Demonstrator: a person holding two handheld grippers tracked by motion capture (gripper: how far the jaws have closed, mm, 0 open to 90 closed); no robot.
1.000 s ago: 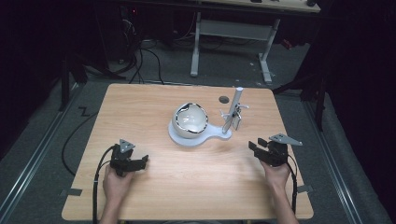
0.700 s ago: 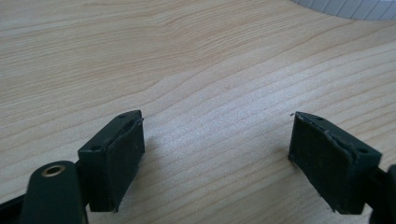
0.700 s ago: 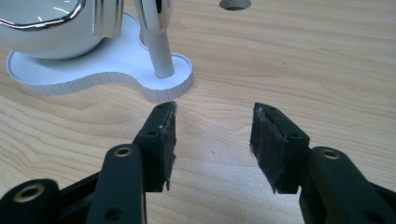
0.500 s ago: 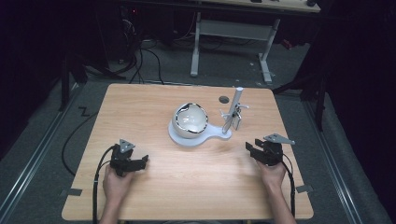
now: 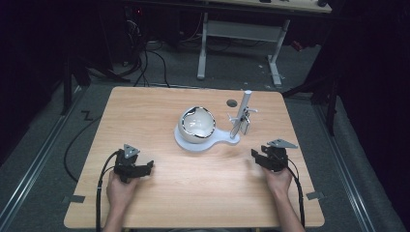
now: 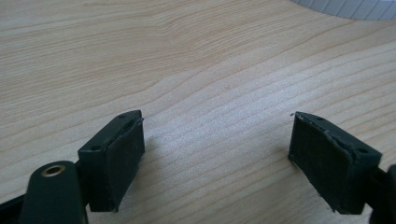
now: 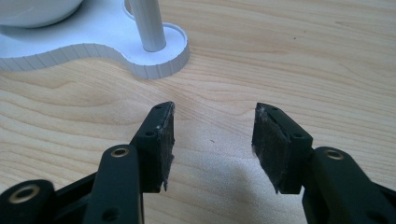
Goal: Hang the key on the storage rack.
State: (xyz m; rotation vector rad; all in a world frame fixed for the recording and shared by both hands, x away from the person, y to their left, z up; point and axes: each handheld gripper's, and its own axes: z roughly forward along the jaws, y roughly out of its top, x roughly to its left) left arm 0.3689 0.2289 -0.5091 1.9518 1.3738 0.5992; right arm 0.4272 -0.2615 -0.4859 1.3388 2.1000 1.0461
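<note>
So at this point basically nothing had been done yet, as far as I could judge. The white stand (image 5: 220, 140) sat in the middle of the table (image 5: 145, 106), a bit toward the top of the high view, with the round white-and-silver ball thing (image 5: 197, 123) resting on its wide end and a thin post (image 5: 243, 108) sticking up from the smaller lobe on the right. Something small and metallic hung near that post, too tiny to make out. A dark round spot (image 5: 232, 103) lay on the wood just up and left of the post top.

Both grippers were down near the bottom of the frame, well apart from the stand. Neither had anything in it, so my read was that the whole job was still ahead: reach in, grab, whatever came after.

The right gripper (image 7: 212, 140) looked like the one in play. Its jaws stood moderately apart, bare wood between the pads (image 7: 166, 140), touching nothing. In its own view the stand's smaller lobe and the base of the post sat in the upper left, near but not in contact, so it seemed pointed that way.

The left gripper (image 6: 217, 140) was spread wider, also empty, with plain wood grain ahead and just a sliver of the stand's ribbed edge at the top right corner.
</note>
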